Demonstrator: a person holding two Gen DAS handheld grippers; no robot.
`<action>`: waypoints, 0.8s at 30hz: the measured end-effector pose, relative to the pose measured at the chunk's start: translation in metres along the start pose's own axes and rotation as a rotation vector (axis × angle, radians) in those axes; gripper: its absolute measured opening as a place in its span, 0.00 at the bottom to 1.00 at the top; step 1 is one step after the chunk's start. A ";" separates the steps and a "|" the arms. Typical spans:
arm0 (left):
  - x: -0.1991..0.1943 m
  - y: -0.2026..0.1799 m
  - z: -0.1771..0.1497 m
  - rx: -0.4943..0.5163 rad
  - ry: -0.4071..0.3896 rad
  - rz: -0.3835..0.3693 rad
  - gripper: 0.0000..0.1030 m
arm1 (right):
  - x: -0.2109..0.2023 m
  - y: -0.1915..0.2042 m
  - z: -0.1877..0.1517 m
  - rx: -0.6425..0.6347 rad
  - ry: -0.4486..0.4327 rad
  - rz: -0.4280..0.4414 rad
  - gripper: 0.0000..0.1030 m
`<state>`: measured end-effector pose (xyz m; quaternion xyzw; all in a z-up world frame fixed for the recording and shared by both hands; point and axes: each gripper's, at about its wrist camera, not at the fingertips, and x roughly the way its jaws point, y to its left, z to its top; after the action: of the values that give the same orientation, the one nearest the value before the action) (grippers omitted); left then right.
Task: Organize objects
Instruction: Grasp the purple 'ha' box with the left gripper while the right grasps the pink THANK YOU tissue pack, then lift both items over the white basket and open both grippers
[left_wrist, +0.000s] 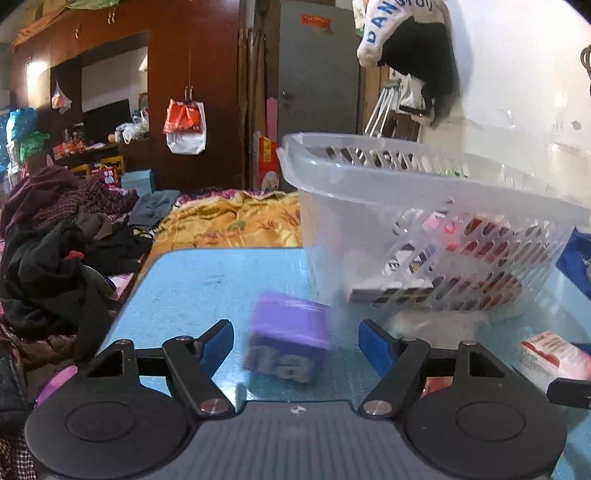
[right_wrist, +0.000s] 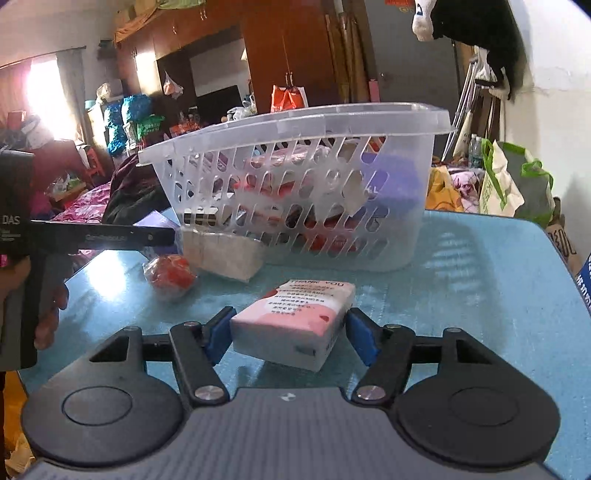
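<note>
A clear plastic basket (left_wrist: 424, 192) with several packets inside stands on the blue table (left_wrist: 207, 280); it also shows in the right wrist view (right_wrist: 295, 122). A purple box (left_wrist: 286, 338) lies on the table, blurred, between the fingers of my left gripper (left_wrist: 296, 347), which is open with gaps on both sides. My right gripper (right_wrist: 289, 334) has its blue pads against both sides of a pink-and-white tissue pack (right_wrist: 295, 321) resting on the table (right_wrist: 480, 280). The same pack shows at the right edge of the left wrist view (left_wrist: 554, 358).
A red wrapped item (right_wrist: 171, 277) and a white packet (right_wrist: 225, 253) lie by the basket's near-left corner. The left gripper's body and hand (right_wrist: 22, 258) fill the left of the right wrist view. Piled clothes (left_wrist: 55, 240) and a yellow blanket (left_wrist: 236, 221) lie beyond the table's edge.
</note>
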<state>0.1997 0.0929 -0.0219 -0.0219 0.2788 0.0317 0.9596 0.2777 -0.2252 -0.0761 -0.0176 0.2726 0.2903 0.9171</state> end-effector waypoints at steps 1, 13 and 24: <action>0.001 -0.001 -0.001 0.000 0.005 -0.001 0.70 | 0.000 0.001 0.000 -0.004 -0.003 -0.002 0.66; 0.014 0.004 -0.004 -0.023 0.036 -0.003 0.53 | 0.007 0.011 -0.002 -0.064 0.038 -0.043 0.61; -0.039 0.007 -0.010 -0.056 -0.150 -0.074 0.49 | -0.002 0.019 -0.007 -0.110 -0.036 -0.106 0.56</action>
<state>0.1609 0.0977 -0.0090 -0.0564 0.2039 0.0057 0.9773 0.2622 -0.2122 -0.0787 -0.0770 0.2384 0.2559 0.9337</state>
